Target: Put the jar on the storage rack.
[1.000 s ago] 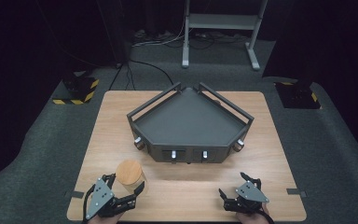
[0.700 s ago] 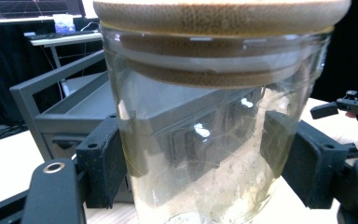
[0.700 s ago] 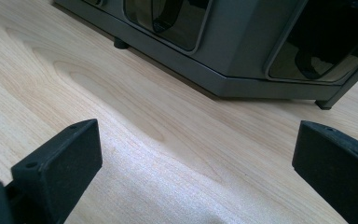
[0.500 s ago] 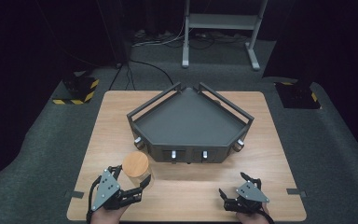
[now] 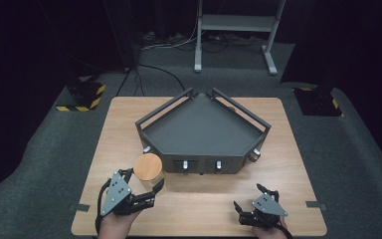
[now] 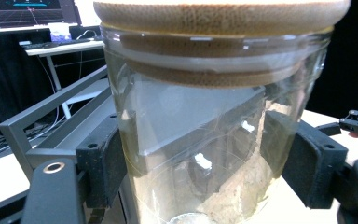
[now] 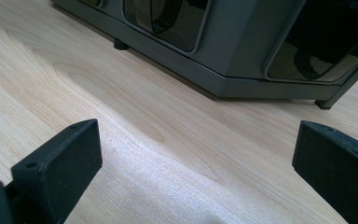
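**Inspector:** Glass jar (image 5: 149, 172) with bamboo lid (image 6: 219, 14), near-left of the grey tray (image 5: 204, 130), upright. Rigid, smooth, breakable; likely light. Grip at mid-wall, below the lid.

**Assistant:** Tools?

**Inspector:** Left gripper (image 5: 146, 191) clamped on the jar's sides. Right gripper (image 5: 246, 208) spread wide, empty, near-right. Tray rail just beside the jar; open table (image 5: 204, 204) nearer.

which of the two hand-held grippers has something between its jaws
The left hand-held gripper: its jaws sit on either side of the glass jar with the bamboo lid. The right hand-held gripper is open, with bare table between its jaws.
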Demonstrator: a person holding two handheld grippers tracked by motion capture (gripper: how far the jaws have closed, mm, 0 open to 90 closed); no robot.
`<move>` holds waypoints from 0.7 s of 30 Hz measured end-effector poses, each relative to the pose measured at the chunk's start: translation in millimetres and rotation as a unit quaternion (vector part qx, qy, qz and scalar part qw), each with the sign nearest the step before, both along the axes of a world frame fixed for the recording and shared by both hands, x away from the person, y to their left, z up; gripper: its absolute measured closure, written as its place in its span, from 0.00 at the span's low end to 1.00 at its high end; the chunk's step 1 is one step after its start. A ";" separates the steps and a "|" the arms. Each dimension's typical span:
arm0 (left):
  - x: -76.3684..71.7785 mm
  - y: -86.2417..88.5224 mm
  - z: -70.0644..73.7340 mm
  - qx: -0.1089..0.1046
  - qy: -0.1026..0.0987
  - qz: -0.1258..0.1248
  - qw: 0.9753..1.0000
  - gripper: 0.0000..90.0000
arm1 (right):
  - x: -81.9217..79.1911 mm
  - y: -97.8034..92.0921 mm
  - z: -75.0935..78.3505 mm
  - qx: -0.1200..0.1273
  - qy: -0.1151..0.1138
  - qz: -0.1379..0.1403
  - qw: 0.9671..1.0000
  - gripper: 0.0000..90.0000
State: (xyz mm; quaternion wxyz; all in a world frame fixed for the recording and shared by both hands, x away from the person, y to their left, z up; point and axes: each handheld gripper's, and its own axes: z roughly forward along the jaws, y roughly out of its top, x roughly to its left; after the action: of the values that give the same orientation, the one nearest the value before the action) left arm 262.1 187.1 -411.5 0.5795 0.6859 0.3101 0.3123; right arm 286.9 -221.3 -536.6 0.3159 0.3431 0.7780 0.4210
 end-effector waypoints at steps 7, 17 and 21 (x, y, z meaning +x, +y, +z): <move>7.1 -5.4 10.4 0.002 -0.006 -0.005 1.000 0.28 | 0.1 -0.3 0.1 0.001 0.001 0.000 1.000 0.01; 19.1 -13.5 20.6 -0.002 -0.009 -0.009 1.000 0.28 | 0.1 -0.6 0.1 0.003 0.001 0.001 1.000 0.01; 24.7 -17.0 24.6 -0.007 -0.009 -0.013 1.000 0.28 | 0.1 -0.8 0.2 0.004 0.002 0.001 1.000 0.01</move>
State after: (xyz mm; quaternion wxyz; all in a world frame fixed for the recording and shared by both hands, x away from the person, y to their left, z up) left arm 286.8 170.0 -386.9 0.5912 0.6826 0.2986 0.3088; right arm 287.0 -222.1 -536.5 0.3129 0.3438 0.7775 0.4236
